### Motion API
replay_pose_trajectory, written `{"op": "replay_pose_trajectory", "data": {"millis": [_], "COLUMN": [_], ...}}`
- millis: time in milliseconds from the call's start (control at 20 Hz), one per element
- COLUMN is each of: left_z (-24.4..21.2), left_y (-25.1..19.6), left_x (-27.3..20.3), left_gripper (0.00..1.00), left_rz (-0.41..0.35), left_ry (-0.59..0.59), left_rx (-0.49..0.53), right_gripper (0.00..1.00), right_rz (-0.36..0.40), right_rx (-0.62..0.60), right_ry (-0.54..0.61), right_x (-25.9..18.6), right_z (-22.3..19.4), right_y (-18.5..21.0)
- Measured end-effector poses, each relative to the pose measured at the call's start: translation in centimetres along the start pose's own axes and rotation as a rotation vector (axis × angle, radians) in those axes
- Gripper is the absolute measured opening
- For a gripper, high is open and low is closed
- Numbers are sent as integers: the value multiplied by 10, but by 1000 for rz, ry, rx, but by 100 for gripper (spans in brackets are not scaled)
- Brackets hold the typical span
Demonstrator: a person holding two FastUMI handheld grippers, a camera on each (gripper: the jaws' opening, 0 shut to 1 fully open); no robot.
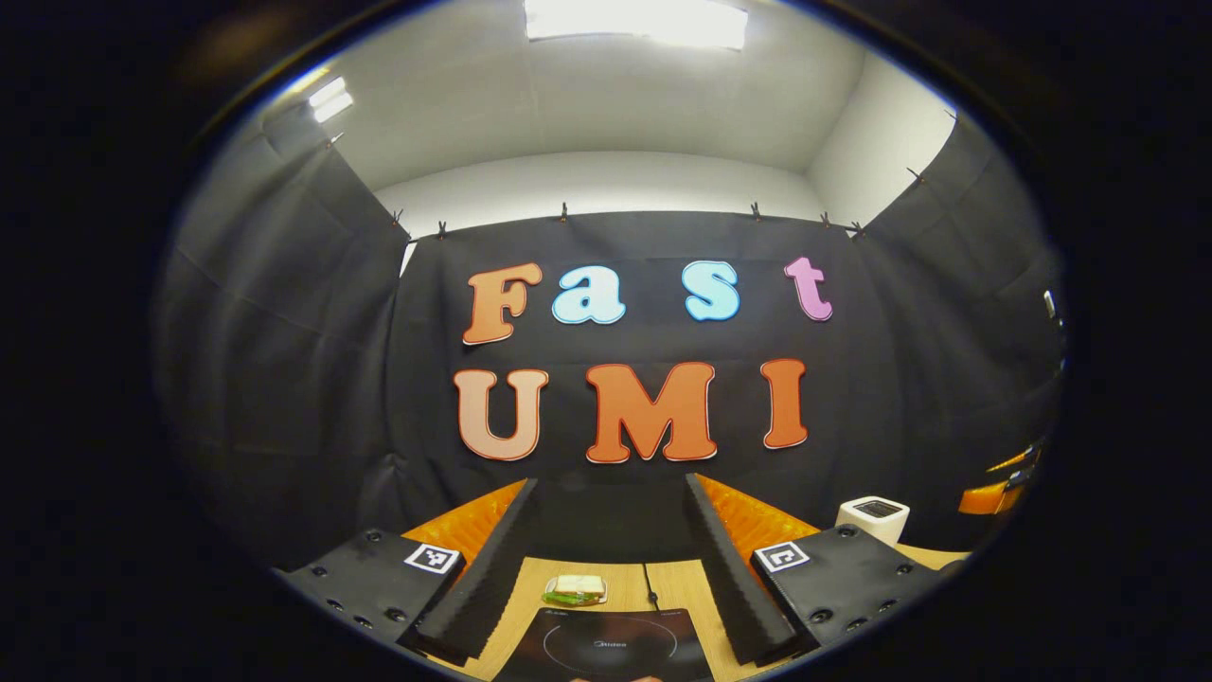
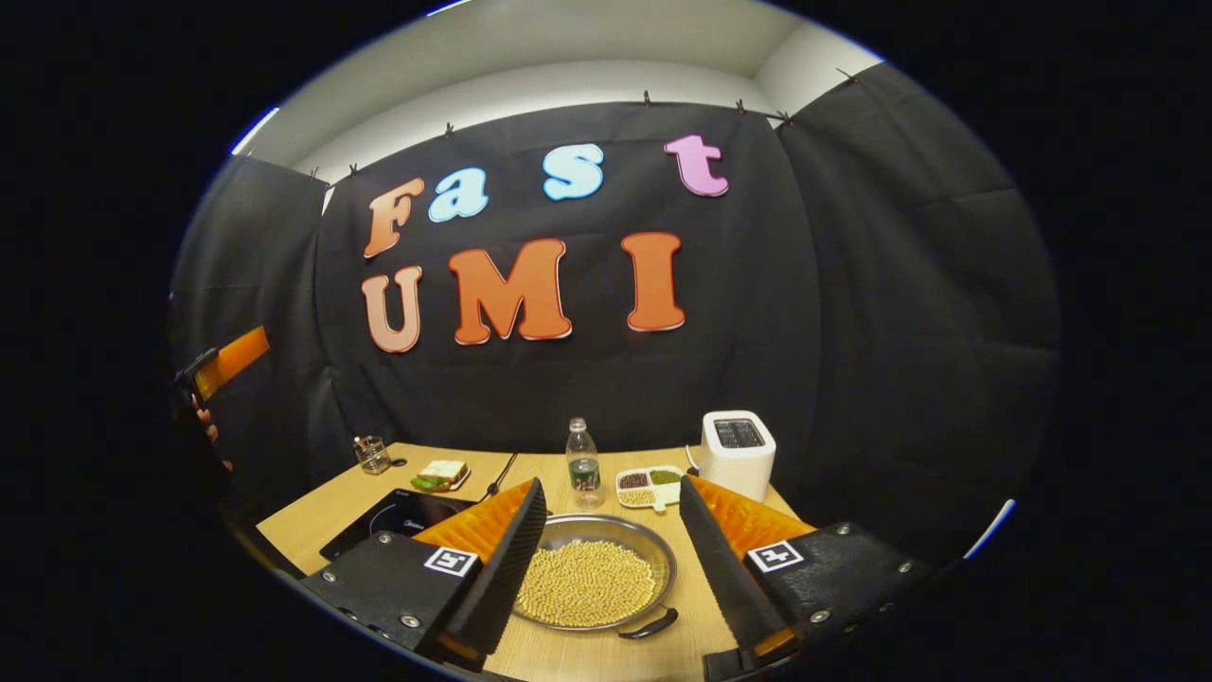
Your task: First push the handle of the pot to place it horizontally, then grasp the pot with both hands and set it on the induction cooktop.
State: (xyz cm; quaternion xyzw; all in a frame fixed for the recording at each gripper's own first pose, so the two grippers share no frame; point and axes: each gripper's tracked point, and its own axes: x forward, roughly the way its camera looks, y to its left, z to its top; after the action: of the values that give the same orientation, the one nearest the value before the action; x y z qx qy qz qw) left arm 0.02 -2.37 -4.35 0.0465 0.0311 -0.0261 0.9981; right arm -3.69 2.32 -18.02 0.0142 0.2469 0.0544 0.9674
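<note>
While the right gripper (image 2: 606,568) hangs wide open above the wooden table (image 2: 312,516), holding nothing, the pot (image 2: 592,573) full of yellow beans sits between its fingers, handle (image 2: 649,624) pointing near. Beside it lies the black cooktop (image 2: 402,521). The left gripper (image 1: 606,568) is wide open too, over the cooktop

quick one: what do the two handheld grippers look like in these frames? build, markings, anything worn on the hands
Both match: the left gripper and right gripper each have two long wedge-shaped fingers with ribbed, saw-toothed inner faces. Each finger is mounted on a black textured carriage block with visible screws, topped by a square black-and-white fiducial tag. No cables visible. In the right gripper view, a hand shows at the left edge; too dark to tell sleeve or glove.
</note>
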Motion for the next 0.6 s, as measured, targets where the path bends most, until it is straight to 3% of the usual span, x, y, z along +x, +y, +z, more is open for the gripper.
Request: {"op": "replay_pose_trajectory", "data": {"millis": [150,400,500,600], "left_z": [-1,-3,-2,-1], "left_y": [2,7,10,12], "left_x": [-1,-3,-5,-6], "left_gripper": [98,98,98,98], "left_rz": [3,11,15,15], "left_ry": [4,11,7,4], "left_rx": [-3,0,1,1], "right_gripper": [82,52,39,33], "right_rz": [44,149,158,146], "right_rx": [46,134,153,179], "right_ry": [123,367,439,502], "right_x": [3,4,6,4], "right_z": [-39,-110,-133,-152], "right_y": [5,27,29,25]}}
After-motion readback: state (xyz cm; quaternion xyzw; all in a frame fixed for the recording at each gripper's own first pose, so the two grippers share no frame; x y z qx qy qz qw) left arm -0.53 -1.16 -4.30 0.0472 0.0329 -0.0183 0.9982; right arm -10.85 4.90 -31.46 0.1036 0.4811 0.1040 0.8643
